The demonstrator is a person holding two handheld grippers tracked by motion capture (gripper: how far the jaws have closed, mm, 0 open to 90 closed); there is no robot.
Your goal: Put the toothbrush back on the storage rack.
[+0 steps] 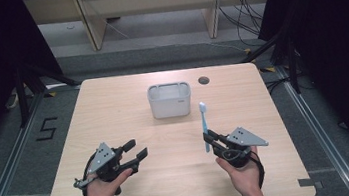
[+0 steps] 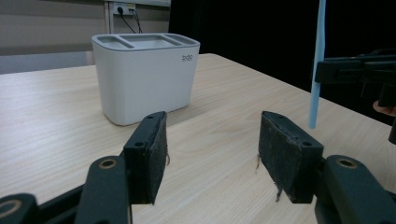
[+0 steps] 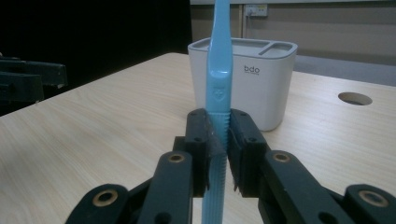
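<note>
Toothbrush (image 1: 204,124) upright, clenched low on handle by right gripper (image 1: 211,141) lower-right of frame, prob for dropping into white holder (image 1: 169,100) upper-center; left gripper (image 1: 135,152) released, holding nothing.

Each gripper is black: the left gripper (image 1: 136,151) and right gripper (image 1: 211,139) both carry a grey three-cornered plate on top, dotted with small holes. The jaws are flat black links with brass-ringed pivots, ending in dark, rough, fraying pads (image 2: 152,156). A black cable loops by each bare wrist
</note>
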